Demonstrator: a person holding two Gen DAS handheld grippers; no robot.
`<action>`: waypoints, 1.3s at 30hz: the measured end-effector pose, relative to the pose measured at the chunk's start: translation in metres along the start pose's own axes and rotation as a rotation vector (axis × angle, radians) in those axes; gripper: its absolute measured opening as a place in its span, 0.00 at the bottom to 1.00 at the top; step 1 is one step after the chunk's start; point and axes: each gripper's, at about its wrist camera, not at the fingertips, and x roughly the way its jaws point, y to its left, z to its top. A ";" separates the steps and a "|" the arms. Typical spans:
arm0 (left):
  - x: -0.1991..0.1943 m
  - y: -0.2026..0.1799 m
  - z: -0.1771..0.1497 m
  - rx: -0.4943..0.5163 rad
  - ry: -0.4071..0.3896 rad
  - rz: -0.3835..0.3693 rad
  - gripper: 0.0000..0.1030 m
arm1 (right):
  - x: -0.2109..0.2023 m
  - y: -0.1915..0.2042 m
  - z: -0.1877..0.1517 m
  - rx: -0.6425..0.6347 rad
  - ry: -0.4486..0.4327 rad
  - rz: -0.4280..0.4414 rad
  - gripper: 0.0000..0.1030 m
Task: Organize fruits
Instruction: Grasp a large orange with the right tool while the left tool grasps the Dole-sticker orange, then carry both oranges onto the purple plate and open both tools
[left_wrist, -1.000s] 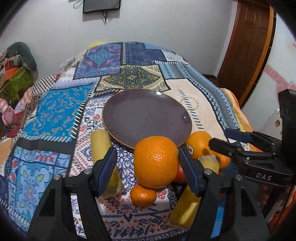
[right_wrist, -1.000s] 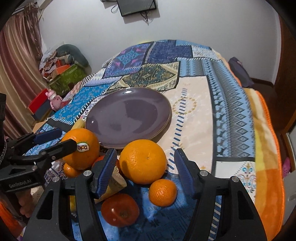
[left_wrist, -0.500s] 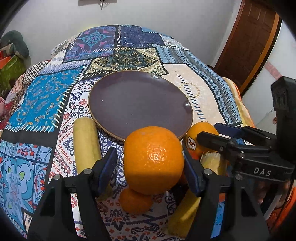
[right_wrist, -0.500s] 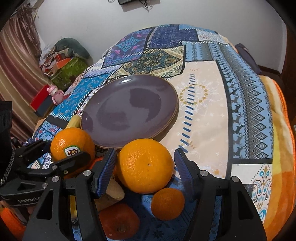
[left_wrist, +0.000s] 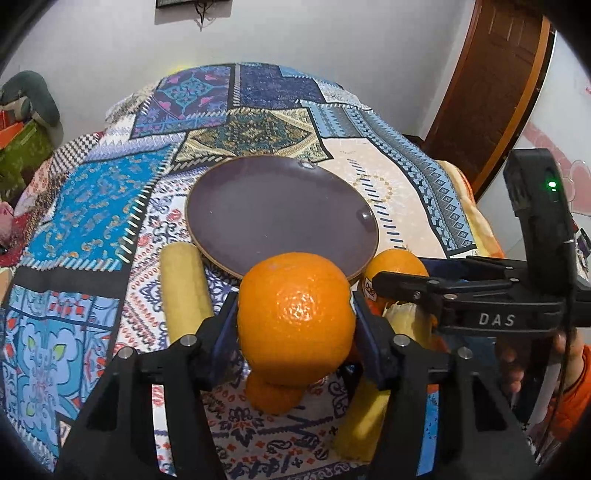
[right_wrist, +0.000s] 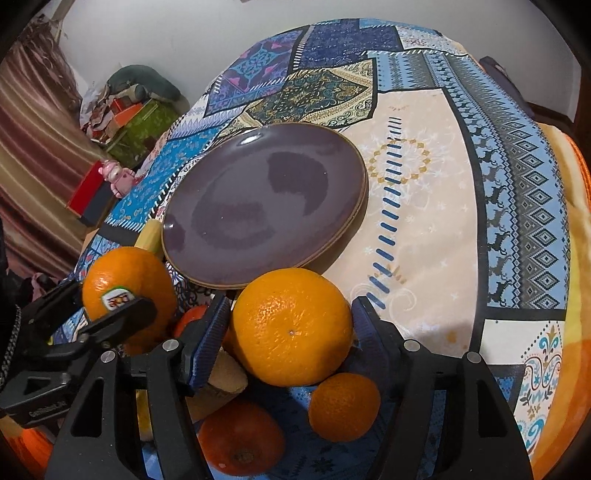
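Each gripper holds one big orange. The left gripper (left_wrist: 294, 325) is clamped on an orange (left_wrist: 293, 319) just in front of the near rim of the plate (left_wrist: 280, 218), and that orange looks lifted off the cloth (left_wrist: 88, 218). The right gripper (right_wrist: 290, 332) is clamped on its own orange (right_wrist: 291, 326), also just in front of the plate and to the right of the first one. An orange like this is likely round, firm and a bit heavy, with a bumpy skin that gives the pads some hold. Being a ball, it could roll out if held off its middle, so the best hold is across its widest part, which is where both pairs of pads sit. Too hard a squeeze could bruise it. The plate has nothing on it. It is smooth and shiny, so an orange set down on it may roll, and a place near its middle seems safest. More fruit lies in front of the plate: a small orange (right_wrist: 343, 406), a red fruit (right_wrist: 242, 439), and a yellow stick (left_wrist: 183, 291) at the plate's left edge.
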 end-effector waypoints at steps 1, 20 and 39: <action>-0.003 0.001 0.000 0.001 -0.009 0.006 0.56 | 0.001 -0.001 0.000 0.011 0.005 0.007 0.63; -0.033 0.009 0.014 -0.014 -0.069 0.032 0.56 | -0.040 0.008 0.009 -0.017 -0.136 -0.064 0.61; -0.033 0.023 0.079 0.012 -0.137 0.064 0.56 | -0.022 0.028 0.061 -0.060 -0.215 -0.055 0.61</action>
